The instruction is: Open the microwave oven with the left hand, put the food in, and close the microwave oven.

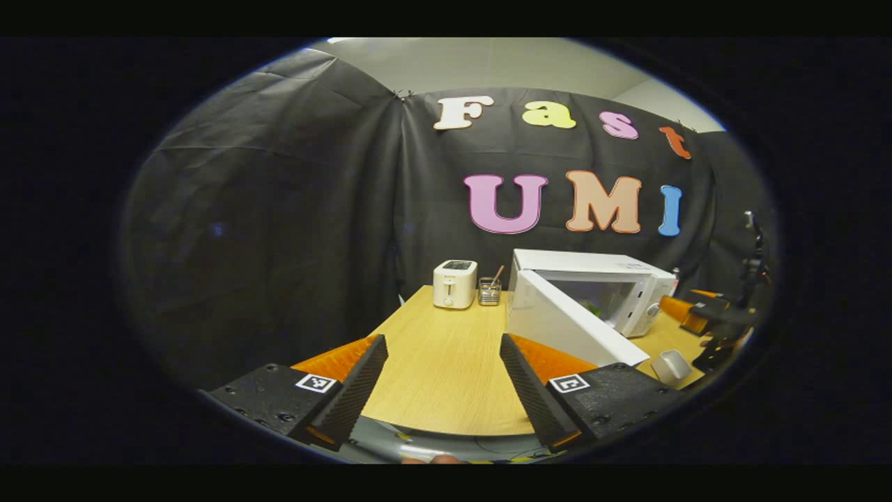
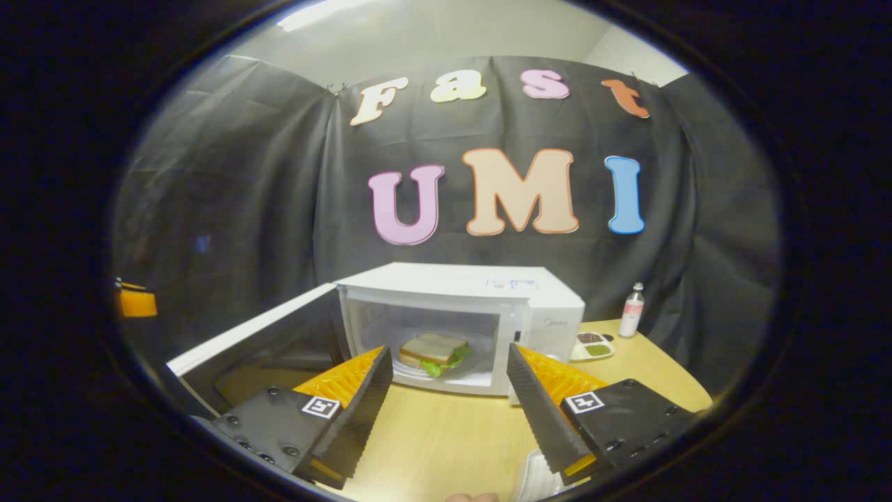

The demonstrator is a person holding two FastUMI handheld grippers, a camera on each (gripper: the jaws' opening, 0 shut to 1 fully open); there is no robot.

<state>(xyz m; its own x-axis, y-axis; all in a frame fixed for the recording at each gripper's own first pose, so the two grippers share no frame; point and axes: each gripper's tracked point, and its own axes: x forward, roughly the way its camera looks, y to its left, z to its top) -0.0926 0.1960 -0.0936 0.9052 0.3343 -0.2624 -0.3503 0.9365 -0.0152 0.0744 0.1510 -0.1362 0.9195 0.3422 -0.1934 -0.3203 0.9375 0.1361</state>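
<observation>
Wooden table (image 2: 432, 425): microwave (image 2: 460, 328) door open, sandwich (image 2: 432, 352) inside; both grippers' fingers spread.

Wooden table (image 1: 446, 348), white toaster (image 1: 454, 284) at its far end, small wire holder (image 1: 489, 291) just beside it, bottle (image 2: 633, 310) upright, sauce dish (image 2: 592, 345) near it

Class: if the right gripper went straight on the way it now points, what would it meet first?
Probably the sandwich on its plate inside the open microwave; the right gripper is open, and depth is hard to judge.
</observation>
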